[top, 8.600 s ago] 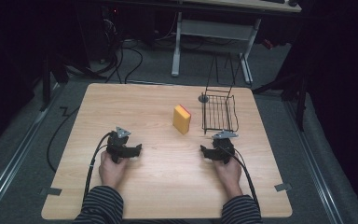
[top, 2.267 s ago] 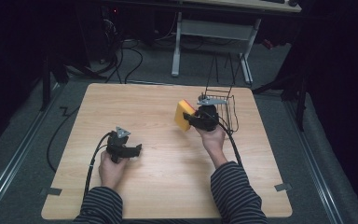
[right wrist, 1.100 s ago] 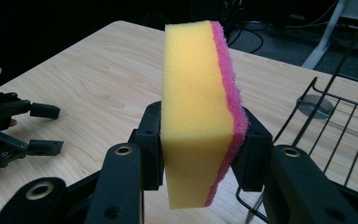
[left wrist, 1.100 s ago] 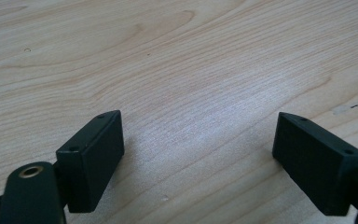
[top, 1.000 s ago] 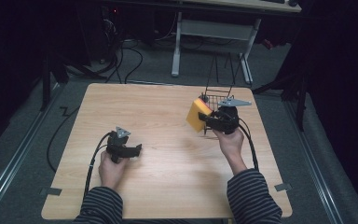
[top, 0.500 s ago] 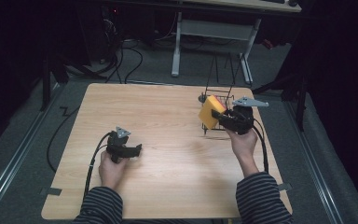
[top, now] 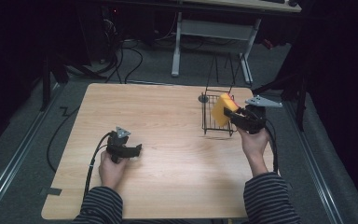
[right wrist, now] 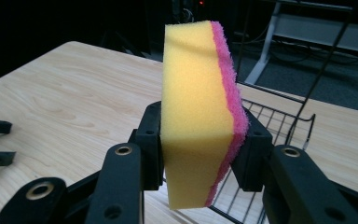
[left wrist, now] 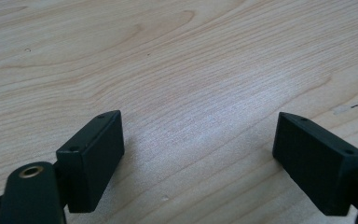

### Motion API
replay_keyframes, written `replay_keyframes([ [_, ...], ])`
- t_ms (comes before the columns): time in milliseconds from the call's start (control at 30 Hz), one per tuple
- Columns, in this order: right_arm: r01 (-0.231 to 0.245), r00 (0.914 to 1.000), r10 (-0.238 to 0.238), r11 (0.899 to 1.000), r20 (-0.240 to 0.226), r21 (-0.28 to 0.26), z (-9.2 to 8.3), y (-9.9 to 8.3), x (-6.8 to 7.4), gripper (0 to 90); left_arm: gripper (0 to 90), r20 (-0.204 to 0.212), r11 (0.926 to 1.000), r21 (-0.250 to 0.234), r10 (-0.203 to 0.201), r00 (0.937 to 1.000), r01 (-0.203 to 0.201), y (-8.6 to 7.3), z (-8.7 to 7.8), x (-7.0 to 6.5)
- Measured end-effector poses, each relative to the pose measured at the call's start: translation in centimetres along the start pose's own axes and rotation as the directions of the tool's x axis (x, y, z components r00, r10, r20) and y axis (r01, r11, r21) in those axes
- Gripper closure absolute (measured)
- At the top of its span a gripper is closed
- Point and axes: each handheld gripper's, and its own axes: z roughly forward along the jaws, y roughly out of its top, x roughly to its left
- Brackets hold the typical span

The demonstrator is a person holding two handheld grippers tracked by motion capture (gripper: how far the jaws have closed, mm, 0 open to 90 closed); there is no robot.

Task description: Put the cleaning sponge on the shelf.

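Yellow sponge (top: 223,110) with a pink scrub face sits pinched in the right gripper (top: 239,117), high view: it hangs just past the fingertips, over the near right part of the wire basket (top: 218,112). Basket lies directly ahead of and below the fingers, so my read is that the coming move is a short drop forward-down into it. Right hand (top: 254,141) is the near one; the left gripper (top: 131,150) rests well apart on the wooden table (top: 168,140), jaws spread, nothing between them.

Left gripper view: both black fingers (left wrist: 93,156) stand wide apart over bare wood grain, no object near the tips.

Right gripper view: sponge (right wrist: 200,112) stands on end between the fingers (right wrist: 151,144), long axis upright, crossing the grip line; yellow foam presses on one pad, the pink layer on the other, foam slightly squeezed. Most of it sticks up above the pads, a short bit hangs below. Basket (right wrist: 279,126) rim and grid floor show behind and under the sponge, close beyond the fingertips. Whether the sponge bottom already touches the wires, can't tell.
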Motion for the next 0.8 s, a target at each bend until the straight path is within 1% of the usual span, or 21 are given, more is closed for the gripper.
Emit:
replay_keyframes([
  [100, 0.002, 0.9999, -0.002, 1.0, 0.012, 0.005, 0.2, -0.1, -0.3, 61.4, 17.1, 0.0, 1.0, 0.0, 0.0, 1.0, 0.0, 0.0, 0.0, 0.0],
  [133, -0.002, 0.9997, 0.002, 1.0, 0.024, 0.01, 0.4, -0.3, -0.6, 61.4, 17.1, 0.0, 1.0, 0.0, 0.0, 1.0, 0.0, 0.0, 0.0, 0.0],
  [200, -0.001, 0.9996, 0.001, 1.0, 0.028, 0.012, 0.6, -0.3, -0.7, 61.4, 17.1, 0.0, 1.0, 0.002, 0.002, 1.0, -0.002, 0.0, 0.0, 0.0],
  [233, -0.004, 0.9993, 0.004, 1.0, 0.038, 0.015, 0.9, -0.4, -1.0, 61.4, 17.1, 0.0, 1.0, 0.002, 0.002, 1.0, -0.002, 0.0, 0.0, 0.0],
  [300, -0.004, 0.9991, 0.003, 1.0, 0.043, 0.016, 1.1, -0.4, -1.2, 61.4, 17.1, 0.0, 1.0, 0.002, 0.002, 1.0, -0.002, 0.0, 0.0, 0.0],
  [367, -0.017, 0.9981, 0.015, 0.999, 0.059, 0.027, 1.8, -0.6, -1.6, 61.4, 17.1, 0.0, 1.0, 0.002, 0.002, 1.0, -0.002, 0.0, 0.0, 0.0],
  [500, -0.019, 0.9973, 0.016, 0.999, 0.072, 0.033, 2.5, -0.7, -1.9, 61.4, 17.1, 0.0, 1.0, 0.002, 0.002, 1.0, -0.002, 0.0, 0.0, 0.0],
  [633, -0.041, 0.9949, 0.038, 0.998, 0.094, 0.038, 3.6, -1.0, -2.4, 61.3, 17.1, 0.0, 1.0, 0.002, 0.002, 1.0, -0.002, 0.0, 0.0, 0.0],
  [700, -0.04, 0.9946, 0.036, 0.998, 0.098, 0.039, 3.8, -1.1, -2.5, 61.3, 17.1, 0.0, 1.0, 0.002, 0.002, 1.0, -0.002, 0.0, 0.0, 0.0],
  [800, -0.046, 0.9918, 0.04, 0.998, 0.122, 0.051, 4.7, -1.3, -2.7, 61.3, 17.1, 0.0, 1.0, 0.002, 0.002, 1.0, -0.002, 0.0, 0.0, 0.0],
])
